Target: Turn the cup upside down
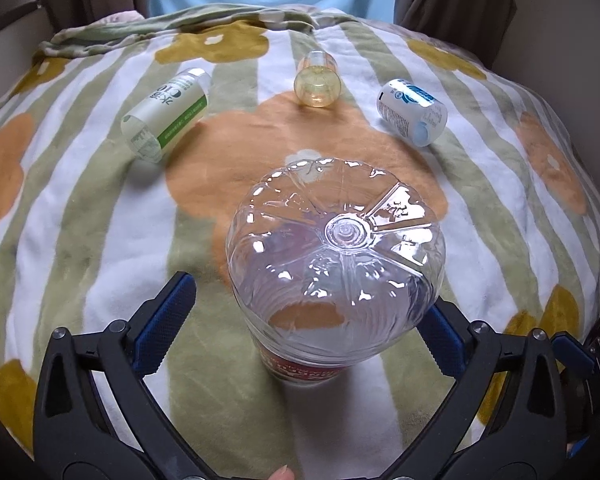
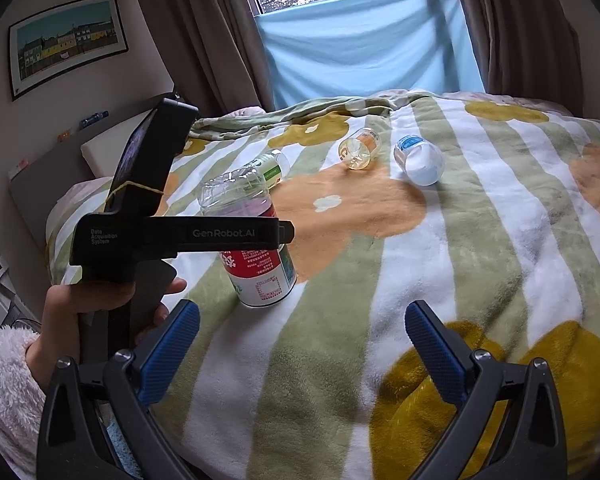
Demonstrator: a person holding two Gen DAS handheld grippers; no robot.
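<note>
Hiding cup (image 1: 336,264) rim, left gripper (image 1: 312,320) spread; contact unclear.

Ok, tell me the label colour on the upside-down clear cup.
Red and white, with a green edge, on the cup; right wrist view shows it best.

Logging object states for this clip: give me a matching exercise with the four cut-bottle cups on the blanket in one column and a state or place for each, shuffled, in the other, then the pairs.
Things:
1. red-label cup
2. green-label cup
3. yellow cup
4. blue-label cup

States:
A. lying on its side, farthest left in the left wrist view
B. standing upside down between the left gripper fingers
C. lying on its side, farthest right
D. lying in the middle at the back, round end toward the camera

Pairs: 1-B, 2-A, 3-D, 4-C
</note>
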